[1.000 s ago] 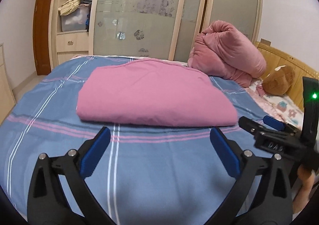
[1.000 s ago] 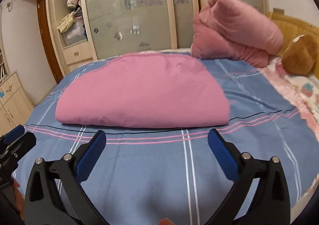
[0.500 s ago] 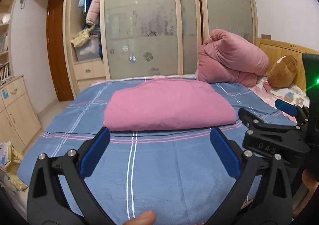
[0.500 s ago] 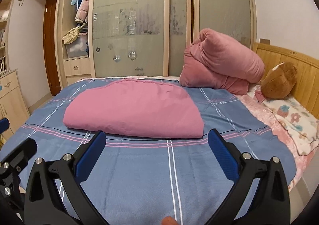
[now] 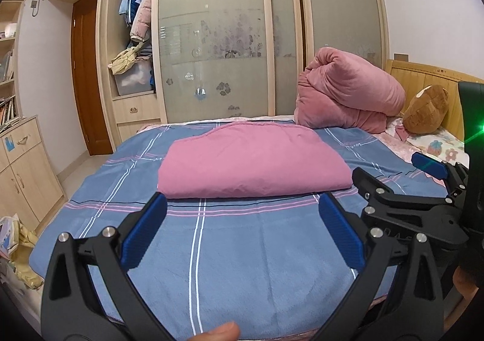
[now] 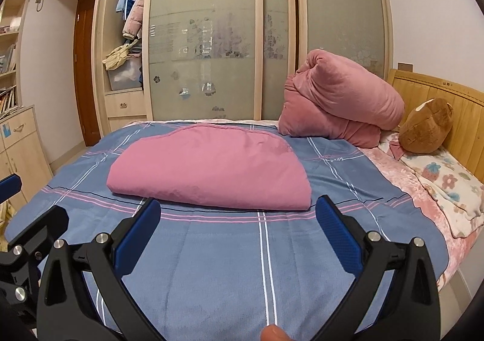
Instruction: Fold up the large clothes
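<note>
Left wrist view: left gripper [image 5: 242, 230] hanging wide open, holding nothing
Right gripper [image 6: 237, 233]: also gaping, empty
Pink cloth [image 5: 252, 170]: lying folded on the far bed [image 5: 227, 265]

The bed [image 6: 211, 265] (blue plaid cover) carries a folded pink garment [image 6: 211, 171] just beyond the right hand-held gripper [image 6: 237, 232], a bunched pink duvet [image 6: 341, 105] farther off.

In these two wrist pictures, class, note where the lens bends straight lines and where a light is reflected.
Left wrist view: the wardrobe doors bow outward, a ceiling light glares near their top, and green flare streaks off the right gripper.
Right wrist view: the doors curve likewise, with reflected light at their top; the folded pink cloth stays sharp.
</note>
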